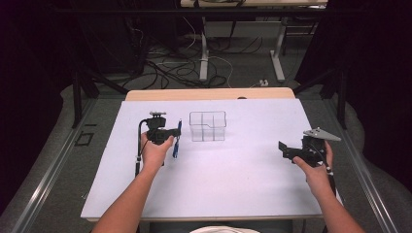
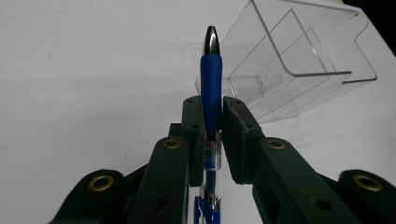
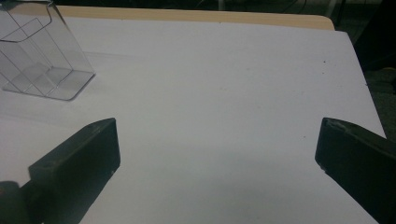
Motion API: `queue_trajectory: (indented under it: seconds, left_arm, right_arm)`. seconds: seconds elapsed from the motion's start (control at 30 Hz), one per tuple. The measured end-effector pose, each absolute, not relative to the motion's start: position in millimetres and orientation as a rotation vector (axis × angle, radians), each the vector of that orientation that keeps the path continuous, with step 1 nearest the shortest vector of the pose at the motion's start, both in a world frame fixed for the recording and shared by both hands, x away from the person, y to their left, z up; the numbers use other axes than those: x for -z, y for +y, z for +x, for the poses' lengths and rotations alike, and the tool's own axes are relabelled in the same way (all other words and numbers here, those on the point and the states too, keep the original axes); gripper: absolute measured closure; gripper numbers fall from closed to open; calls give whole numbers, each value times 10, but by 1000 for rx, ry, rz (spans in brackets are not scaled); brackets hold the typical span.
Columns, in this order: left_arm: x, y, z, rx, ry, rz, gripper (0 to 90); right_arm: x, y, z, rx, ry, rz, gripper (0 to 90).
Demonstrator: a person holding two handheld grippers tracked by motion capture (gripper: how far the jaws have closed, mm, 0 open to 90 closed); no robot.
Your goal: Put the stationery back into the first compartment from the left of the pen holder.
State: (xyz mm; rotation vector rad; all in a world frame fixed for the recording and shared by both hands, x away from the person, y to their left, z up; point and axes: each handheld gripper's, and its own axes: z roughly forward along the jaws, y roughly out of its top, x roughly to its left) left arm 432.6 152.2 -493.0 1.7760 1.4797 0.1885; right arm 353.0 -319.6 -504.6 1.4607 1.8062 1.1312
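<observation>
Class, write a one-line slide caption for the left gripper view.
Left gripper jaws shut on a blue pen, its tip pointing ahead, beside the clear plastic organizer on the white table.

Pen point(image 2: 211, 88) lower end cut off by frame edge.

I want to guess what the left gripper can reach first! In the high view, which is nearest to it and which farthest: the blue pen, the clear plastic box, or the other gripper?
1. Blue pen with a silver tip: clamped in the left gripper.
2. Clear plastic divided box: just to its right on the white table.
3. Right gripper: far across, near the table's right edge.
</observation>
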Motion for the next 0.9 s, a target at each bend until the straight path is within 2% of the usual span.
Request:
queue_trajectory:
  seconds: [0.9]
  left_arm:
    - [4642, 1545, 4201, -348, 1347, 1643, 790]
  right_arm:
    - [5038, -3191, 3517, -1129, 1803, 1461, 0]
